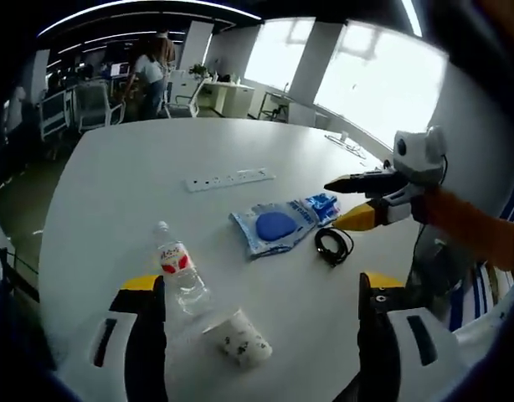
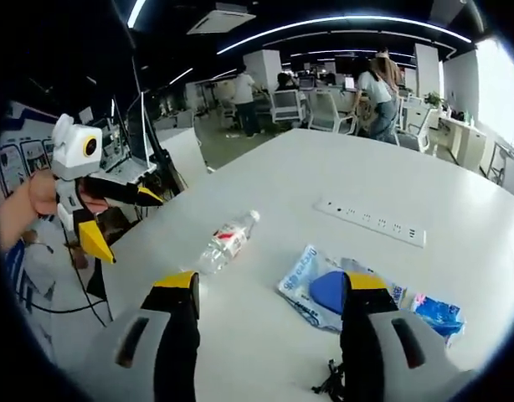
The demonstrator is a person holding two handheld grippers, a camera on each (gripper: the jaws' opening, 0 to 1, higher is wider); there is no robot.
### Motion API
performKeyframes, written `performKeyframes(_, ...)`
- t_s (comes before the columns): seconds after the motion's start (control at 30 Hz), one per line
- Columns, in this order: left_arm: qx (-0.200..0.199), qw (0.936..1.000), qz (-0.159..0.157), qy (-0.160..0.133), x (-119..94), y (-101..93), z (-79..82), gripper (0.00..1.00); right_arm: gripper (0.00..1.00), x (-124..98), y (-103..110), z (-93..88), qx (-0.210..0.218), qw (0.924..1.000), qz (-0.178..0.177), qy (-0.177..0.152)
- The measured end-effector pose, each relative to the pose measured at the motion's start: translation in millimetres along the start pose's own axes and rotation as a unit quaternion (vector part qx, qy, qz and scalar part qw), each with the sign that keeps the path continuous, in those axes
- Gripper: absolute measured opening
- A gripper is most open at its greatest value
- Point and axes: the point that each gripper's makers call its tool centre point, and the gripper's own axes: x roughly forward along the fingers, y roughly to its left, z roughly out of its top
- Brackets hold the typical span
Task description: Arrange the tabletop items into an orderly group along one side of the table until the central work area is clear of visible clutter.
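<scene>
A clear water bottle with a red label lies on the white table, and a paper cup lies on its side just in front of it. My left gripper is open above them, holding nothing. Farther out are a blue plastic packet, a small blue packet and a coiled black cable. My right gripper reaches in from the right, open over the small packet. In the right gripper view, that gripper is open above the bottle and blue packet.
A white power strip lies mid-table, also in the right gripper view. A hand holds the left gripper off the table's edge. Office chairs and people stand beyond the far side. The small packet and cable lie close together.
</scene>
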Motion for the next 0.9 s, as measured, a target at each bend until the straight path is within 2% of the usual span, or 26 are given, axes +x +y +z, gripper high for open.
performKeyframes(0.47,-0.038,0.9989,0.021,-0.018,-31,41.5,-19.8,0.99,0.67,45,32,16.3,-0.012,0.9992,0.035,0.014)
performKeyframes(0.7,-0.057,0.9975,0.030,-0.028,-42,61.3,-27.1,0.99,0.67,77,42,23.4,-0.021,0.9979,0.054,0.029)
performKeyframes(0.9,-0.082,0.9952,0.036,-0.038,-45,78.6,-34.4,0.98,0.67,111,46,30.1,0.005,0.9960,0.082,0.035)
